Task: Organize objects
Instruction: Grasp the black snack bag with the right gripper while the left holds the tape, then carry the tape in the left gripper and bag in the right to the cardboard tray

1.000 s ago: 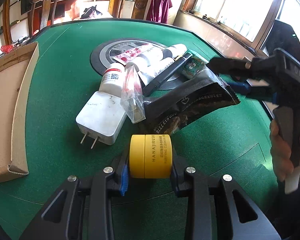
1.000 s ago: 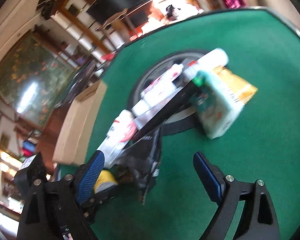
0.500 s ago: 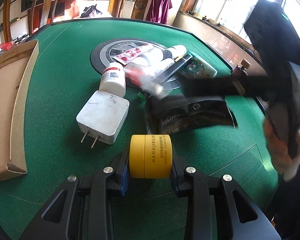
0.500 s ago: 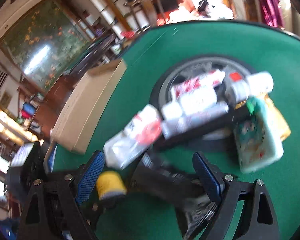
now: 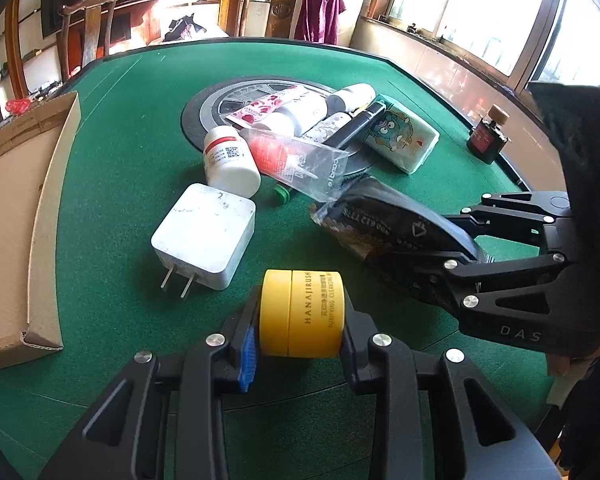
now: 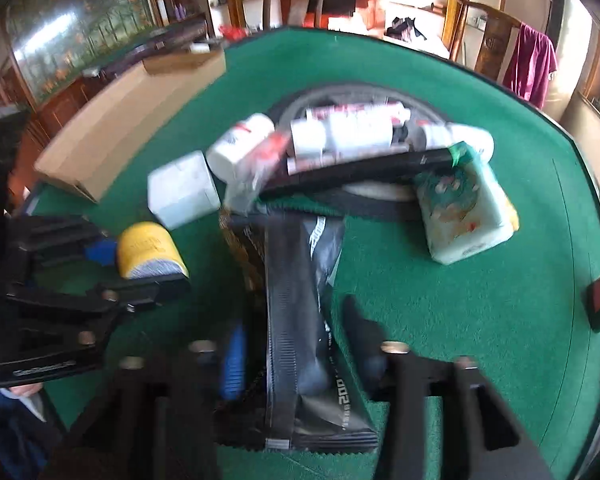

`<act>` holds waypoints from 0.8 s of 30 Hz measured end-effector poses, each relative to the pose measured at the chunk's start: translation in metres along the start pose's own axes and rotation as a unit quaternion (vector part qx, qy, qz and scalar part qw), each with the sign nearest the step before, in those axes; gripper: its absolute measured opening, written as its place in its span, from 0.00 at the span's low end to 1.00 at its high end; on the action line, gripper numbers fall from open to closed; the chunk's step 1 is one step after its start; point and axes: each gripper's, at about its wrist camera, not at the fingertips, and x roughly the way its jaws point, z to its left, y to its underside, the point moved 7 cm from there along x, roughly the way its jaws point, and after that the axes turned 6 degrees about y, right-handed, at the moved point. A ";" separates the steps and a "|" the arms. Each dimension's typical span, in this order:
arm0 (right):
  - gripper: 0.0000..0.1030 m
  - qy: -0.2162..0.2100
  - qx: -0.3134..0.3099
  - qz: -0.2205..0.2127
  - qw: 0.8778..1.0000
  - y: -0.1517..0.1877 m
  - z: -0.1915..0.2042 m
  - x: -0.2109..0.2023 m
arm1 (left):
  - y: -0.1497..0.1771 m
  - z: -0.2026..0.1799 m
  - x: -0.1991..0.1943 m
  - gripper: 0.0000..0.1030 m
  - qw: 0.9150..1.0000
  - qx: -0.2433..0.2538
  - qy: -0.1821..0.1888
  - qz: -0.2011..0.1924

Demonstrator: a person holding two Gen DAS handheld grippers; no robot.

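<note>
Since one second ago, right claw (image 6: 296, 352) has swung in over the black foil pouch (image 5: 384, 220); pouch now lies flat on the green table (image 5: 132, 152) instead of hanging lifted. Clear packet with red contents (image 5: 296, 158) has dropped from upright to lying across the pile, its near end over the pouch's far end.

Right claw: jaws closing, pouch between them; right wrist view too blurred to tell whether pads press yet.

Left claw (image 5: 296, 342): narrow, clamped on yellow jar (image 5: 302, 312), jar on its side, lid end to the left. No shift seen here.

White charger (image 5: 206, 232) lies just left of and beyond the jar, prongs pointing near. White pill bottle (image 5: 230, 160) lies on its side just beyond the charger. Green cap (image 5: 281, 194) sits between bottle and pouch. Tissue pack (image 5: 400, 140) sits at the right of the pile. Cardboard box (image 5: 40, 208) occupies the table's left edge.
</note>
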 end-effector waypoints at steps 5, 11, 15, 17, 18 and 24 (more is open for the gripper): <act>0.24 0.001 0.023 -0.039 0.999 0.000 -0.006 -0.007 | 0.002 0.009 -0.008 0.31 1.000 -0.014 -0.003 -0.011; 0.24 -0.019 0.054 -0.067 0.996 0.000 -0.019 -0.025 | 0.002 0.009 -0.012 0.31 1.000 -0.019 -0.005 -0.009; 0.24 -0.019 0.049 -0.068 0.996 -0.001 -0.015 -0.025 | 0.003 0.003 -0.014 0.31 1.000 -0.011 -0.013 -0.009; 0.24 -0.023 0.049 -0.073 0.996 0.001 -0.012 -0.031 | 0.004 0.002 -0.016 0.31 1.000 -0.008 -0.018 -0.011; 0.24 -0.024 0.050 -0.075 0.996 0.002 -0.012 -0.032 | 0.004 0.002 -0.018 0.31 1.000 -0.007 -0.019 -0.011; 0.24 -0.040 0.074 -0.083 0.993 0.010 -0.014 -0.035 | 0.004 0.006 -0.032 0.31 1.000 -0.012 -0.018 -0.023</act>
